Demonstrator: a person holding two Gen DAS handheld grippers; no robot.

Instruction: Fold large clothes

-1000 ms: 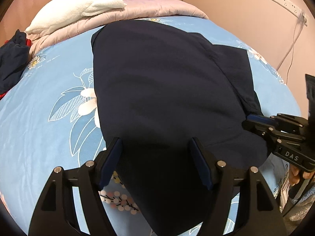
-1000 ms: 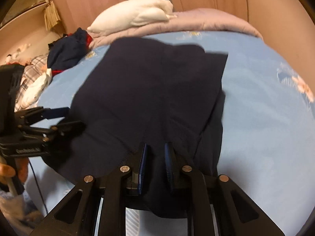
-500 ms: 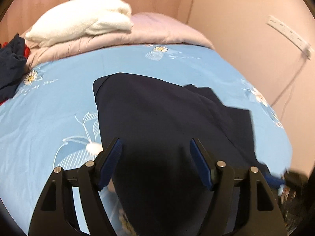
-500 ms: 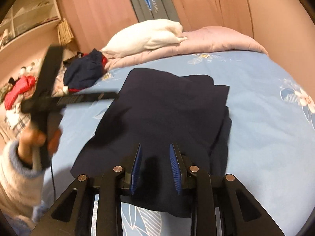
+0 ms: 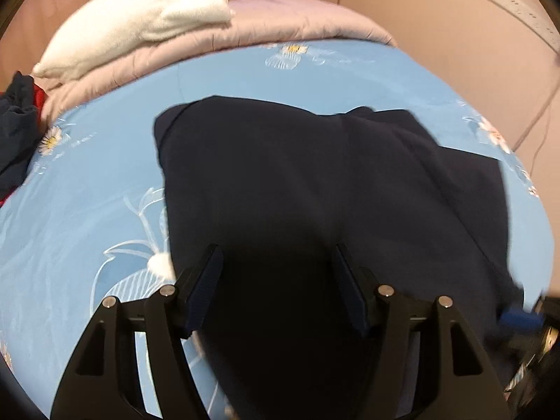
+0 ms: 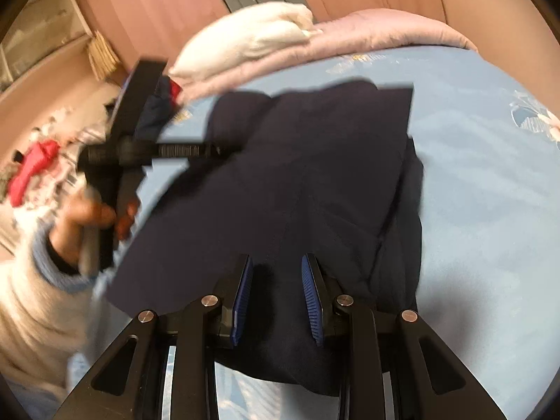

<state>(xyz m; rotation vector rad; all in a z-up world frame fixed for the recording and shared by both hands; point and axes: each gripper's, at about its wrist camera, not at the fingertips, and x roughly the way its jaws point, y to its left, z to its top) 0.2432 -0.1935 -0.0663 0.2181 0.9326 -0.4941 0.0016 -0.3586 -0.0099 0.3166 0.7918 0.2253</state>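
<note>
A dark navy garment [image 5: 315, 189] lies partly folded on the light blue flowered bed sheet [image 5: 87, 192]; it also shows in the right wrist view [image 6: 308, 175]. My left gripper [image 5: 276, 262] is open and empty above the garment's near part. It shows from the side in the right wrist view [image 6: 224, 150], held over the garment's left edge. My right gripper [image 6: 276, 273] is open and empty above the garment's near edge. Its blue fingertip [image 5: 521, 320] shows at the right in the left wrist view.
A white pillow [image 5: 140, 24] on a pink quilt [image 5: 297, 24] lies at the head of the bed. Dark and red clothes [image 5: 15, 133] are piled at the left. A power strip [image 5: 521, 7] with a cord hangs on the right wall.
My right gripper opened, let go of the garment's edge and drew back. My left gripper rose, then came back over the garment. The garment lies still.
</note>
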